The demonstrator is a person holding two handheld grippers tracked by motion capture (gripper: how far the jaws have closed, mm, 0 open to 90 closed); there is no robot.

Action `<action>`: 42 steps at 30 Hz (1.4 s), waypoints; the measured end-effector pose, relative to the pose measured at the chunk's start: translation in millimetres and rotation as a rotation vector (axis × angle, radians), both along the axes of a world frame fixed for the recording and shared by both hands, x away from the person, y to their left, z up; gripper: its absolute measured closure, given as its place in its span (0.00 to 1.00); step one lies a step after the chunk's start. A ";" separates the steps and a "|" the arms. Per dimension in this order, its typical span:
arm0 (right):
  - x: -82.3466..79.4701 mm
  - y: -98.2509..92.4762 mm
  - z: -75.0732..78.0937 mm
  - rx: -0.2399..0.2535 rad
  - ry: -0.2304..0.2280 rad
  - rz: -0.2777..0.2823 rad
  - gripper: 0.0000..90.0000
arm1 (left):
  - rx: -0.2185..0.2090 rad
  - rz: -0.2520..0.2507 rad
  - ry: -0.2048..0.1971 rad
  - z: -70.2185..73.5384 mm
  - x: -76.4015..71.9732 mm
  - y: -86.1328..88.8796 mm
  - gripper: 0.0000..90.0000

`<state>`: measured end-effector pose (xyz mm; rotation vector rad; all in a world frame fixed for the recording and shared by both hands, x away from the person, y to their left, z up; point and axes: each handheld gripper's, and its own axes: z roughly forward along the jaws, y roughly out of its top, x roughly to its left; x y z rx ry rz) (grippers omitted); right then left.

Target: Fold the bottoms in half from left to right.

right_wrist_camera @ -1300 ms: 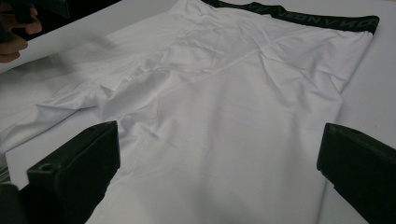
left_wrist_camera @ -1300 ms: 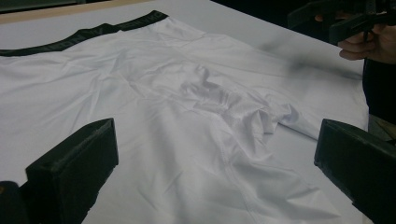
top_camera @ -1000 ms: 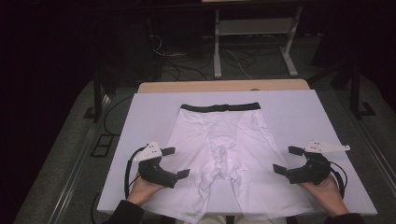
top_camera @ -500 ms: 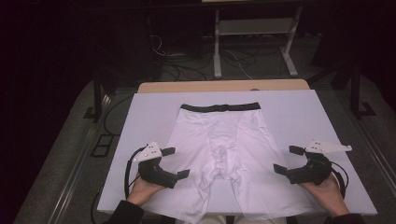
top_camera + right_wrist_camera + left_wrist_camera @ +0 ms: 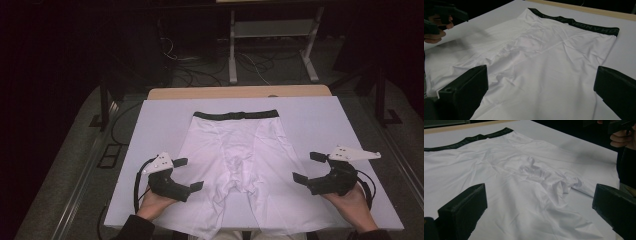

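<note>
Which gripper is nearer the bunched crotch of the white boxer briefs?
Left. The left gripper hangs open over the briefs' left leg, just beside the bunched crotch. The right gripper is open off the briefs' right edge, farther away.

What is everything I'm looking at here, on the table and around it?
White stretchy boxer shorts with a black waistband: one, white, spread flat on the middle of the board, waistband at the far side, legs toward the person.
Pale lilac rectangular board: one, lying on the table under the shorts.
Light wooden table edge: one, tan, showing beyond the board's far side.
Grey metal stand: one, on the floor behind the table.
Dark cables: several, on the floor behind the table.
Left tongs: one, black, jaws apart, over the shorts' left leg.
Right tongs: one, black, jaws apart, at the shorts' right edge.
Hands: two, each holding tongs at the near edge.
</note>
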<state>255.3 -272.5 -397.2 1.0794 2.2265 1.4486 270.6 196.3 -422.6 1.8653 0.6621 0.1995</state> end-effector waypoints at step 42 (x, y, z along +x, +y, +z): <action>37.6 45.2 16.5 -0.056 0.003 0.081 0.00 | -0.002 -0.001 -0.008 0.5 -1.3 -0.4 0.00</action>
